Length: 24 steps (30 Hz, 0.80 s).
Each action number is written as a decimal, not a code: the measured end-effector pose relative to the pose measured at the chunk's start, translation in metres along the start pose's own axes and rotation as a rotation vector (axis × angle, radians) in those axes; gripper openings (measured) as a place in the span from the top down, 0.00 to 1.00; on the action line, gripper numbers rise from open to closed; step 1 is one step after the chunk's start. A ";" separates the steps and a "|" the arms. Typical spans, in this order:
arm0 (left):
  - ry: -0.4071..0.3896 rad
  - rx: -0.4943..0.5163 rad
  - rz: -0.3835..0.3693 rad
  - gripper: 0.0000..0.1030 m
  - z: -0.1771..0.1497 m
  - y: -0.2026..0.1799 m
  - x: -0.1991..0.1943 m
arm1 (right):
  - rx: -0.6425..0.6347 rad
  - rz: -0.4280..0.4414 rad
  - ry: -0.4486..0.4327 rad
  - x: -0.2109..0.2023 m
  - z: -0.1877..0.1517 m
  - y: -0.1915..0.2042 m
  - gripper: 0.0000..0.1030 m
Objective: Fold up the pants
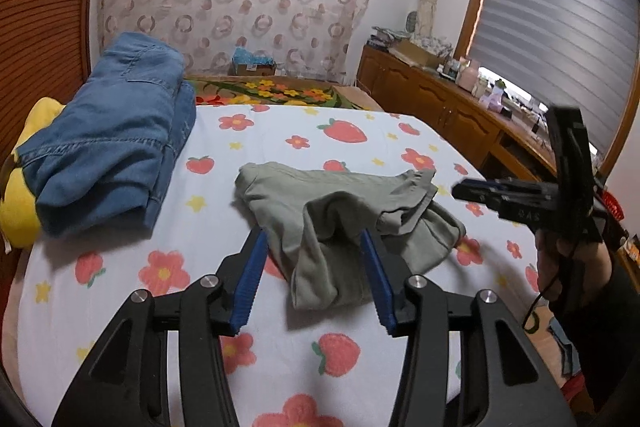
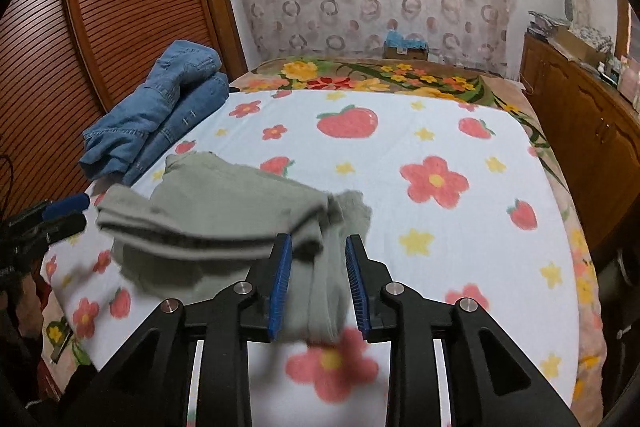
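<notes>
Pants (image 1: 344, 223), grey-green and bunched, lay on the strawberry-print sheet (image 1: 352, 355) at its near middle. My left gripper (image 1: 314, 243) hovered over their near edge, jaws wide, gripping nothing. My right gripper (image 2: 318, 247) came in from the right, jaws parted around a fold, not pinching. Folded jeans (image 1: 116, 139) lay far left.

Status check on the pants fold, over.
Left gripper open, fingers either side of the green pants, not clamped. Right gripper open, straddling a cloth fold. Pants bunched, unfolded, on the strawberry sheet. Folded jeans lie apart, clear.
</notes>
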State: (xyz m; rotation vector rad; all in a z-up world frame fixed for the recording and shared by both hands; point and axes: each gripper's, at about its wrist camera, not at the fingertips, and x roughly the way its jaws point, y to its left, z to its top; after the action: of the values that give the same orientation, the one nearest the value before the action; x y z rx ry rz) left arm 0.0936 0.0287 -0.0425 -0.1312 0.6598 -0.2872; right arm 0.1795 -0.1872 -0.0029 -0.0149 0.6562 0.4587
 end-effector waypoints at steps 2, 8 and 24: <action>-0.003 -0.006 -0.003 0.52 -0.003 0.002 -0.003 | 0.004 0.012 0.013 -0.006 -0.009 -0.003 0.72; 0.098 0.048 -0.022 0.52 -0.019 -0.005 0.019 | -0.006 0.035 0.069 -0.003 -0.026 -0.005 0.72; 0.166 0.093 0.006 0.89 -0.018 -0.005 0.053 | 0.017 0.053 0.066 0.000 -0.027 -0.016 0.95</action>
State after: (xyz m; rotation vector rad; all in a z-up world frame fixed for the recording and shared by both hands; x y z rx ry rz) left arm 0.1215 0.0071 -0.0863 -0.0161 0.8102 -0.3245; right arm 0.1700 -0.2056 -0.0266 0.0038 0.7263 0.5057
